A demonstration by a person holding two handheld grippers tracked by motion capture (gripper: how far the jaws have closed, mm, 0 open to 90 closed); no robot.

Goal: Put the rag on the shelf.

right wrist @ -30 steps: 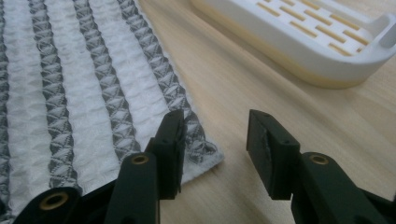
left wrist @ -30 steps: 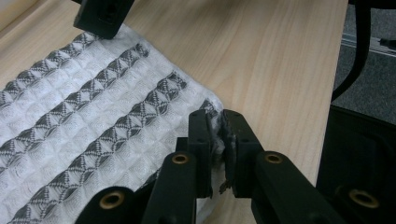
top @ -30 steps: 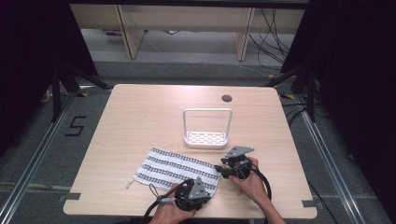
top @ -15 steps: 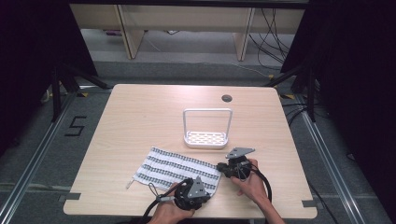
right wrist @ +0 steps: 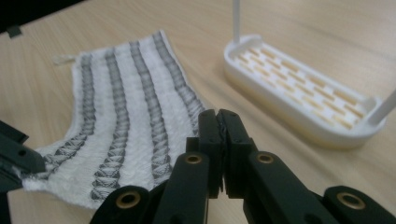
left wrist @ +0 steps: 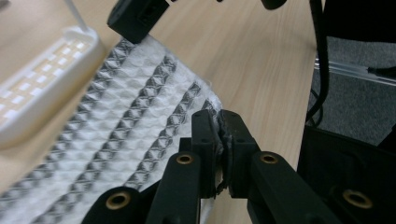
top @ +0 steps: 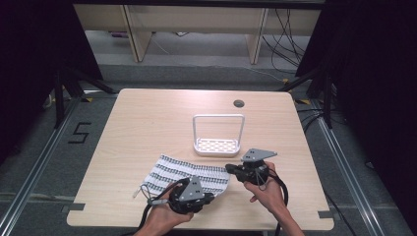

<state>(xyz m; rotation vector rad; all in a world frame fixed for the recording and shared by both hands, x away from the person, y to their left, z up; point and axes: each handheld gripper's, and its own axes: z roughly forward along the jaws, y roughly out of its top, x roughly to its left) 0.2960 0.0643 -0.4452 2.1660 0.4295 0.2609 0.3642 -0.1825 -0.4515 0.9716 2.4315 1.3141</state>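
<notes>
Little has moved: the left gripper [left wrist: 219, 126] stays clenched on the towel [left wrist: 126, 135] corner; the right gripper [right wrist: 218, 125] pinches its neighbouring corner.

Cloth [left wrist: 116, 140] under my fingers [left wrist: 205, 135]: woven waffle texture, white with grey stripes, rough and matt, soft frayed edge at the corner. My fingers are matt black plastic, slightly scuffed, with brass-coloured metal screws at the joints. Surface [top: 147, 123] is pale wood-grain laminate, smooth, low sheen. Rack [right wrist: 299, 93] is white plastic, smooth, a bit glossy, slotted base with thin white rods. Plate on my right gripper [top: 235, 170] is flat grey, matt, material unclear.
</notes>
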